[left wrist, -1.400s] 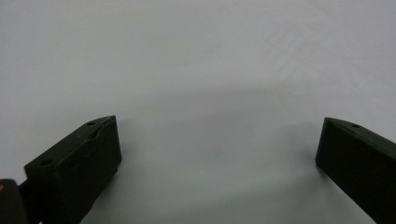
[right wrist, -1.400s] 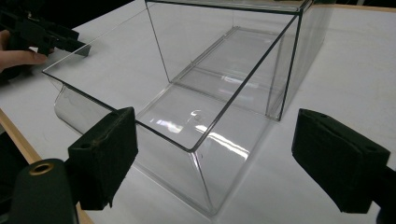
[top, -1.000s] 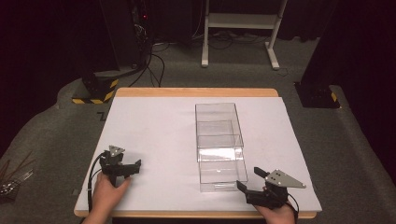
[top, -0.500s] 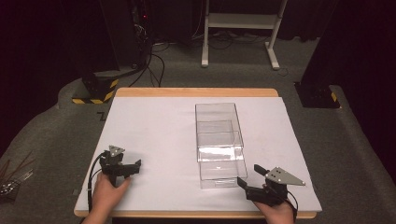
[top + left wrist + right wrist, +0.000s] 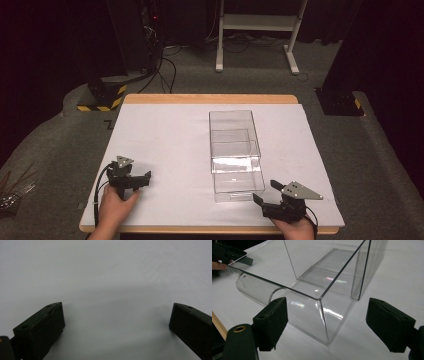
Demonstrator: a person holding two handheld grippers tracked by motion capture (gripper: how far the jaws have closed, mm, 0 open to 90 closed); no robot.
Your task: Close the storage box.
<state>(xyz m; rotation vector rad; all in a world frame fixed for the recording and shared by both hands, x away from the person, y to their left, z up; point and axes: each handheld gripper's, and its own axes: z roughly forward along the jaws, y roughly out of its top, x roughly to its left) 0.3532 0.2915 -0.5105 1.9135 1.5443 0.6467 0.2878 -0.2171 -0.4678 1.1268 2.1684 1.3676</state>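
While both grippers rest at the near edge, a clear box (image 5: 235,152) stands on the white sheet (image 5: 165,135), right of centre.
Box: long axis runs from the near edge to the far one; drawer pulled out toward the right gripper (image 5: 265,192), presumably for reach. Its jaws have just been closing, nothing between them. Left gripper (image 5: 142,177): jaws wide, empty, well left of box.

A clear plastic box (image 5: 234,150) with its drawer (image 5: 239,180) pulled partly out lies lengthwise on the white table (image 5: 165,135), right of the middle. The drawer's open end faces the near edge, close to the near right corner.
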